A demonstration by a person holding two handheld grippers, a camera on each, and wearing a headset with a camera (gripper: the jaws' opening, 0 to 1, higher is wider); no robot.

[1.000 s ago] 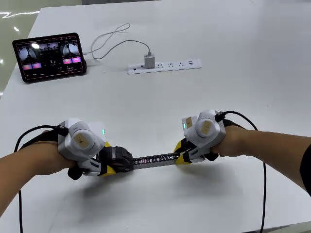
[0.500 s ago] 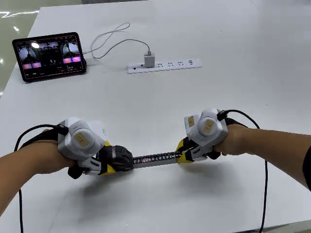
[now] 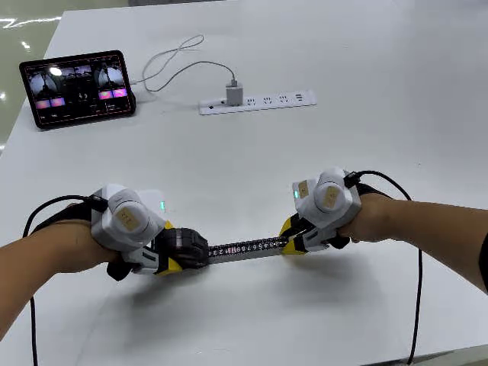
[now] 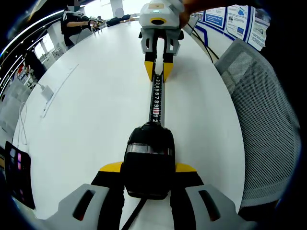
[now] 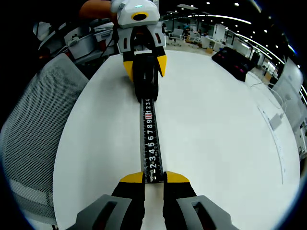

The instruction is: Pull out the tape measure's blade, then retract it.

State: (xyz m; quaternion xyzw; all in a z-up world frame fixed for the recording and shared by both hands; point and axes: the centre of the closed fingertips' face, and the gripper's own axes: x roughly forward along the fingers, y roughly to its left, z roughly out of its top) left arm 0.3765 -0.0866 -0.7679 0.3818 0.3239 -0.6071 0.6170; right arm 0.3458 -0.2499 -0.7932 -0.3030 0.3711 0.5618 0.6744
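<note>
Left gripper (image 4: 148, 168) clamps my tape measure's case (image 4: 149, 143); right gripper (image 5: 153, 178) pinches the blade (image 5: 149, 139) at its end far from the case.
Blade seems thin, springy, slick; I'd grip right at the tip.

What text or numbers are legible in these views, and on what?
"2 3 4 5 6 7 8 9", a red figure I can't make out, then "1 2 3 4": tape blade, between right gripper and the case held in left gripper.
Tablet screen: too small to read.
Wall posters: blurred.
</note>
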